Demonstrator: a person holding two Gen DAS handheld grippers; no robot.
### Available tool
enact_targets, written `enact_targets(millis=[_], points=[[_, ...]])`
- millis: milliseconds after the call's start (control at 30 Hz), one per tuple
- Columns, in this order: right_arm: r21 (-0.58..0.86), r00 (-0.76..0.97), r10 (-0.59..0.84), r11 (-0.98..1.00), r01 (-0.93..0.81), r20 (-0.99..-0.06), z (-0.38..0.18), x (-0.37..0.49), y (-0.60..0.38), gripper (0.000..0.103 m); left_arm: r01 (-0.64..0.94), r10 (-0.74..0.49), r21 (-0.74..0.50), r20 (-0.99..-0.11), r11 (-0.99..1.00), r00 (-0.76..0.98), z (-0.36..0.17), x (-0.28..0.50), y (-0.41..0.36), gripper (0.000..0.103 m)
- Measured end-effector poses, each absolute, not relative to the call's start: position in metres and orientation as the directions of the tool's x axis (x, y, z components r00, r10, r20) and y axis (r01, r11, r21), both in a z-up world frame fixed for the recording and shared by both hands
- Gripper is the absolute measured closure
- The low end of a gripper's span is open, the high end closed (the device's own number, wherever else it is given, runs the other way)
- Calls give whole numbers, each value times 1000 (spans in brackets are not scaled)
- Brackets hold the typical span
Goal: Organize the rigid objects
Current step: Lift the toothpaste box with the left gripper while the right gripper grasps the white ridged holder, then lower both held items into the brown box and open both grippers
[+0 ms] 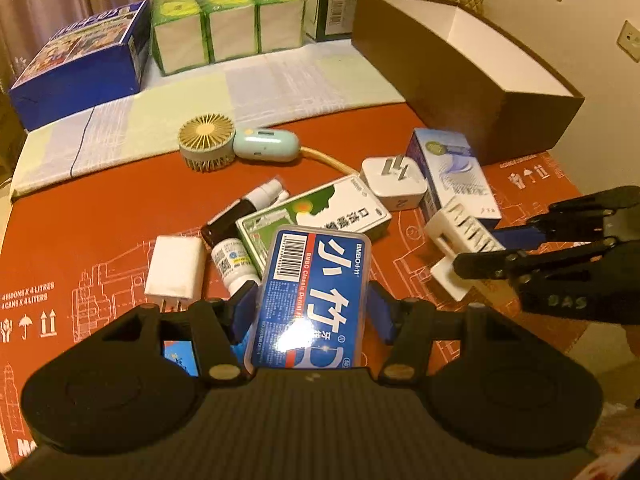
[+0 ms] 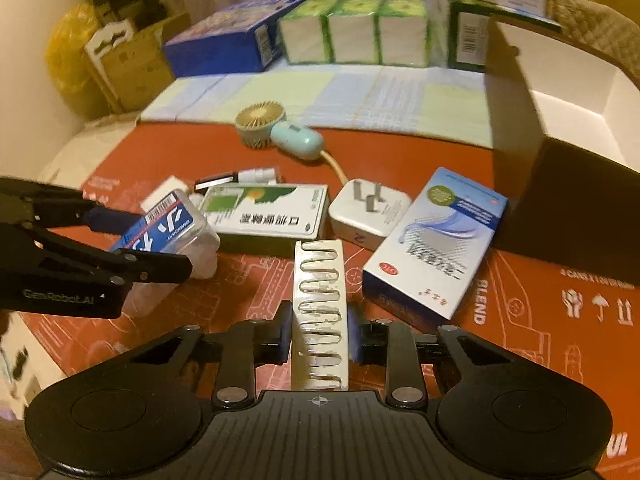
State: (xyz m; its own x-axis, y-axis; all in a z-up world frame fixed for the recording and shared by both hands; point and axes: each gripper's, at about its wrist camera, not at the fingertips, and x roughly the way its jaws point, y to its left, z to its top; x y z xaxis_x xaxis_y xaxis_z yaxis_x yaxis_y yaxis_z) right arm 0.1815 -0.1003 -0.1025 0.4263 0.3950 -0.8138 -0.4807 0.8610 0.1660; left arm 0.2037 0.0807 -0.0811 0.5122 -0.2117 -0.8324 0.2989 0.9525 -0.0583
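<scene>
My left gripper [image 1: 314, 304] is shut on a blue dental floss box [image 1: 312, 292], held above the red cardboard surface; the box also shows in the right wrist view [image 2: 168, 228]. My right gripper [image 2: 318, 326] is shut on a white slotted plastic holder [image 2: 320, 312], which also shows in the left wrist view [image 1: 460, 236]. A large brown open box [image 1: 460, 76] with a white inside stands at the right, and appears in the right wrist view [image 2: 560, 168]. Loose on the surface lie a green-white medicine box [image 1: 320, 212], a blue-white box [image 1: 452, 172] and a white plug adapter [image 1: 394, 184].
A small handheld fan [image 1: 232, 146], a white charger [image 1: 174, 272] and small bottles [image 1: 236, 236] lie on the red cardboard. Tissue packs [image 1: 224, 24], a blue carton [image 1: 84, 60] and a green carton [image 1: 332, 4] line the back. Cardboard boxes [image 2: 128, 56] stand far left.
</scene>
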Motion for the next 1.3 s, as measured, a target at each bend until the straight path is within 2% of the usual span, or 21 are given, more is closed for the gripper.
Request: enact_targets(millis=[333,567,800,1033,1300], points=[[229,538,392,910,-345,-746,-48,182,-156,79,380,-284,-64,-780,923,558,-42,222,47,49],[224,641,374,925,-306,-670,-3,216,-214,79,408,-321,-67,-737,910,595,-14,258,-16,49],[185,704,339,940,-288,-624,19,268,-270,79,425,-342,-63,-704,903,623,2,300,-93,48],[155,708,284,958,-243,-647,9,320,-315,78,413,-332,-72,-723,908,606,-6,348,-160,48],[87,633,206,973,-215,-746,-34,362,-338,78,386,-248,-29,-811,922,530,-50,385,-202,48]])
